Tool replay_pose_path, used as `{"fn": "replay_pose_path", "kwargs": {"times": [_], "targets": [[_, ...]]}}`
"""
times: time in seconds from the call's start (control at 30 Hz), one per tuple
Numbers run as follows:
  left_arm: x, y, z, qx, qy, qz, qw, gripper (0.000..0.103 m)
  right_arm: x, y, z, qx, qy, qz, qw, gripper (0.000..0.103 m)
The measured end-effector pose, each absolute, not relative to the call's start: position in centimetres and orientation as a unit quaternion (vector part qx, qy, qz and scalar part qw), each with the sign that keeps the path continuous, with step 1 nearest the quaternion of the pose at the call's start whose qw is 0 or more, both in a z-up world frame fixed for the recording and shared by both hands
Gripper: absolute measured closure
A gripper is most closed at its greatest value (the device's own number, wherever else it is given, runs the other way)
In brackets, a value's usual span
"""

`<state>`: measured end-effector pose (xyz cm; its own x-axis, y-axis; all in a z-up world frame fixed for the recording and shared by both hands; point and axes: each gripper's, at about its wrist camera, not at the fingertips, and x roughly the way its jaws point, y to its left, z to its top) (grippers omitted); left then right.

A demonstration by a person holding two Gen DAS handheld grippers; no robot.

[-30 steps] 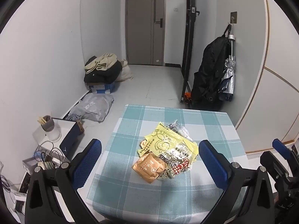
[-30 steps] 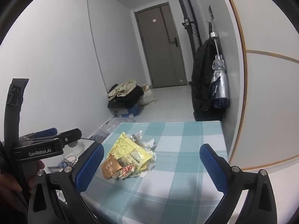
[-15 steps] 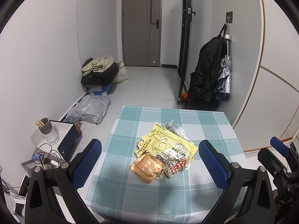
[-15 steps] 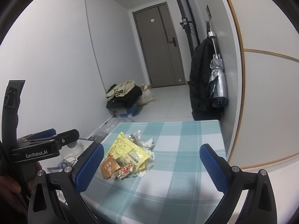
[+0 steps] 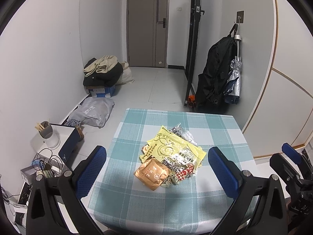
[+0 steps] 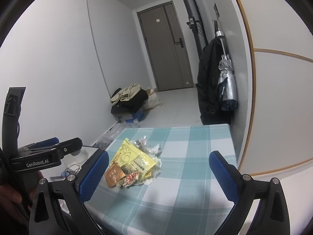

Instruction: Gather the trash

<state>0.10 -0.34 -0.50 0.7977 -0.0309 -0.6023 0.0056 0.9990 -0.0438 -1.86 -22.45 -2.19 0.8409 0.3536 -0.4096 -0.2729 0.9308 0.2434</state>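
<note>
A pile of snack wrappers [image 5: 172, 156] lies near the middle of a table with a teal checked cloth [image 5: 137, 199]: a yellow bag [image 5: 170, 145], an orange-brown packet [image 5: 151, 173], silver foil and a red-and-white wrapper. The pile also shows in the right wrist view [image 6: 133, 164]. My left gripper [image 5: 156, 166] is open and empty, held above the table's near edge with the pile between its blue pads. My right gripper [image 6: 158, 168] is open and empty, to the right of the pile above the cloth [image 6: 185, 176].
A black coat [image 5: 215, 74] and a folded silver umbrella [image 5: 233, 80] hang on the right wall. Clothes on a blue box [image 5: 101, 76] and a grey bag [image 5: 93, 113] lie on the floor at left. A low white stand [image 5: 50, 143] with a cup and cables is left of the table.
Both grippers have drawn back and risen a little, so the table and the pile sit slightly farther away and lower in view. The jaws stay open.
</note>
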Motion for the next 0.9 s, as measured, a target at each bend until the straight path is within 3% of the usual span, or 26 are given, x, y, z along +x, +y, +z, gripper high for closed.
{"fn": "replay_pose_path", "kwargs": {"times": [0.9], "targets": [[0.09,-0.2,-0.75,-0.023,0.322,-0.022,0.946,0.001,-1.36,-22.57,-2.74,0.092,0.245,0.16,0.952,0.0]]}}
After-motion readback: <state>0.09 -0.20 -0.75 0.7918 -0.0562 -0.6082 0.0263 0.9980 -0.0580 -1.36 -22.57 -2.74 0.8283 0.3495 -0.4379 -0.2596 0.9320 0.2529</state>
